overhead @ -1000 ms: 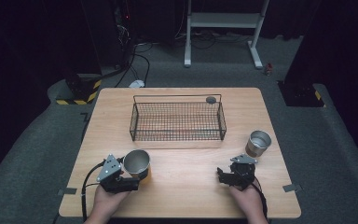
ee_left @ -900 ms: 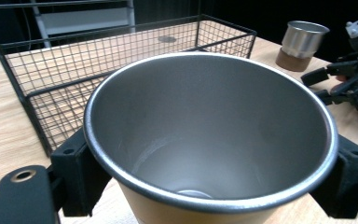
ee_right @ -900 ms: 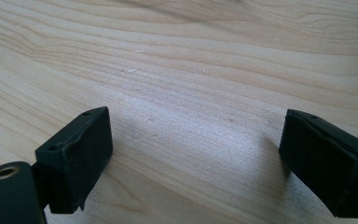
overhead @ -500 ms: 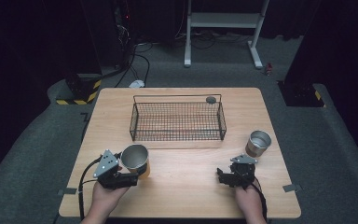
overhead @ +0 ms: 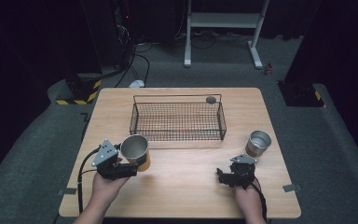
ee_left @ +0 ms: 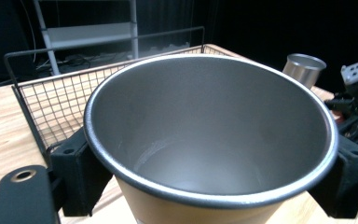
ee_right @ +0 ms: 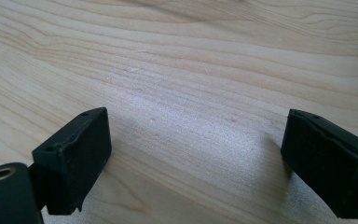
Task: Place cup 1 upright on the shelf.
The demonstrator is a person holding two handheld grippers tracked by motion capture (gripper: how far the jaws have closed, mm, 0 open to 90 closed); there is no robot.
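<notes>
A black wire-mesh basket (overhead: pixel 177 121), rectangular and open-topped, stands on the far middle of the light wooden surface (overhead: pixel 182 191) and serves as the landmark here. A small dark round object (overhead: pixel 210 99) sits at the basket's far right corner; what it is cannot be told. Near the basket's front left corner, the left gripper (overhead: pixel 129 169) holds a steel cup with a tan band around its body (overhead: pixel 135 150). In the left gripper view the cup's wide round mouth (ee_left: pixel 209 130) sits between the two black jaws, which press against its sides just under the rim, and the inside looks bare. The basket's mesh wall (ee_left: pixel 56 107) stands just behind the cup. To the right of the basket, just off its front right corner, a second, smaller steel cup (overhead: pixel 258 143) stands upright on the surface, apart from both grippers. The right gripper (overhead: pixel 223 177) lies nearer the person than this cup, in front of the basket's right end. In the right gripper view its jaws stand wide apart over bare wood grain (ee_right: pixel 177 70), with nothing between them.
</notes>
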